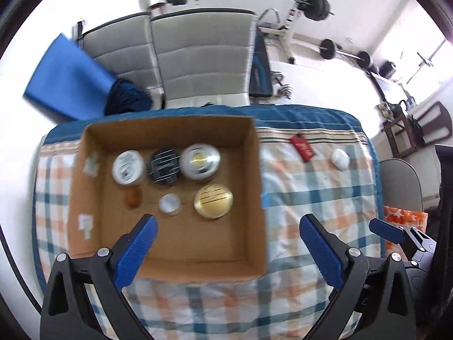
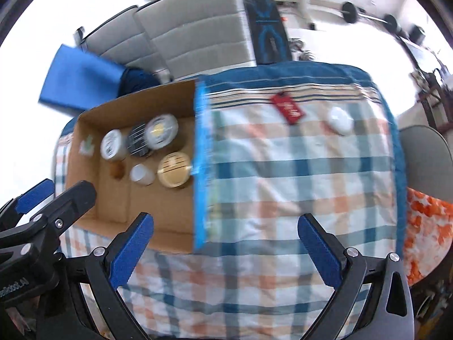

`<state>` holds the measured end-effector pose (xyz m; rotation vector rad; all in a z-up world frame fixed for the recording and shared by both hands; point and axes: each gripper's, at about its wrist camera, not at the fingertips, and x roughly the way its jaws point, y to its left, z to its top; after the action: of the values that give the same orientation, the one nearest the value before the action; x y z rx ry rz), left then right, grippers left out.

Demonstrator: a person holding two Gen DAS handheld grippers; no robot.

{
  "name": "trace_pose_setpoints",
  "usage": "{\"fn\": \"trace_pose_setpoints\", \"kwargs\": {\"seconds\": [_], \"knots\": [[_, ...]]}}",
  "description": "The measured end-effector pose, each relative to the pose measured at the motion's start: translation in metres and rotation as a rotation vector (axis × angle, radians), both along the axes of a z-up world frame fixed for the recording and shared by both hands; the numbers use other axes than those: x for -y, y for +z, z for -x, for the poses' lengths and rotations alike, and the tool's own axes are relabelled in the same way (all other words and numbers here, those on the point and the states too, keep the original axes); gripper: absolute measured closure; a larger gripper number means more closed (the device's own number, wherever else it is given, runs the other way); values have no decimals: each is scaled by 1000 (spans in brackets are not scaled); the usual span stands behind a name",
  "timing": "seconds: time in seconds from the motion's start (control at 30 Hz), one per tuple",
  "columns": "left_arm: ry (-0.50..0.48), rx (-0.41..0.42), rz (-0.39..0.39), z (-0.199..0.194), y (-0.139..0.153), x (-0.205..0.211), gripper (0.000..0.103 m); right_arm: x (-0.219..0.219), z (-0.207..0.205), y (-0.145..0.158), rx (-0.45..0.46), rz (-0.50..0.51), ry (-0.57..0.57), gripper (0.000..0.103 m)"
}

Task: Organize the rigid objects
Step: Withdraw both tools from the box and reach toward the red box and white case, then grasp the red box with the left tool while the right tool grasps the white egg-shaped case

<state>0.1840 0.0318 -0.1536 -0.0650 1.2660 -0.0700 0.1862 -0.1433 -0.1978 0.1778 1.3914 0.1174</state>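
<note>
A cardboard box [image 1: 260, 198] [image 2: 195, 113] sits on the checked cloth and holds several jars: a gold-lidded tin [image 1: 213, 201] [image 2: 174, 169], a small white jar [image 1: 169, 204] [image 2: 140, 173], a white-and-gold lid [image 1: 200, 161] [image 2: 161, 131], a dark jar [image 1: 164, 166], a white jar [image 1: 128, 167] [image 2: 111, 144] and a small amber bottle [image 1: 132, 197]. A red tag [image 1: 303, 147] [image 2: 288, 108] and a white oval case [image 1: 340, 158] [image 2: 339, 120] lie on the cloth right of the box. My left gripper [image 1: 228, 223] hovers open above the box's near right part. My right gripper [image 2: 226, 223] hangs open over the cloth beside the box.
The cloth-covered table [image 2: 297, 175] ends at a blue border at the back. Grey chairs [image 1: 198, 56] and a blue bag [image 1: 68, 82] stand behind it. Barbell gear [image 1: 311, 2] lines the far wall. An orange patterned cushion [image 2: 427, 221] lies at the right.
</note>
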Motion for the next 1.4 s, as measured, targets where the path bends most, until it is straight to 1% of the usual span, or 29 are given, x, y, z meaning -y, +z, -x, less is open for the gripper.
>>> {"fn": "trace_pose_setpoints", "kwargs": {"seconds": [0.07,0.17,0.3,0.43,0.57,0.6,0.63,0.67,0.73,0.8,0.87,0.93,0.97,1.1,1.13,1.2,1.23,1.3,1.33,1.4], "knots": [[-27,-8,3,-16,-5,25,0,32,-12,-6,-8,16,-50,0],[-51,-39,16,-46,-21,63,0,75,-36,-21,-32,35,-113,0],[-48,-87,14,-93,-53,103,0,121,-70,-53,-76,40,-192,0],[-16,-154,11,-131,-94,120,0,157,-104,-97,-128,17,-284,0],[10,-218,-6,-162,-134,126,0,173,-129,-139,-169,-14,-345,0],[20,-233,-20,-169,-143,126,0,176,-136,-149,-176,-19,-356,0],[25,-245,-24,-174,-151,126,0,177,-140,-156,-180,-18,-367,3],[29,-260,-18,-179,-159,125,0,178,-144,-162,-180,-20,-380,11],[50,-290,-17,-187,-173,123,0,182,-153,-175,-189,-38,-397,22],[60,-286,-41,-191,-179,124,0,184,-159,-187,-207,-50,-414,30],[32,-279,-51,-194,-180,132,1,186,-162,-196,-228,-78,-439,43],[0,-276,-29,-195,-180,141,1,188,-163,-199,-225,-79,-447,43],[-6,-279,-31,-196,-180,145,1,189,-163,-199,-222,-78,-444,44],[-24,-296,-5,-201,-189,158,1,196,-163,-198,-245,-36,-375,44],[-25,-306,6,-203,-194,160,3,199,-163,-199,-252,-26,-361,44],[-37,-323,24,-206,-205,165,29,205,-160,-200,-261,-9,-357,44],[-42,-339,8,-207,-212,167,46,207,-160,-201,-265,-11,-357,44],[-47,-380,4,-208,-224,170,47,209,-159,-203,-271,-20,-360,43],[-42,-383,0,-208,-228,171,45,208,-160,-203,-271,-18,-358,43],[-40,-384,-12,-208,-232,173,45,207,-162,-204,-274,-15,-359,43]]}}
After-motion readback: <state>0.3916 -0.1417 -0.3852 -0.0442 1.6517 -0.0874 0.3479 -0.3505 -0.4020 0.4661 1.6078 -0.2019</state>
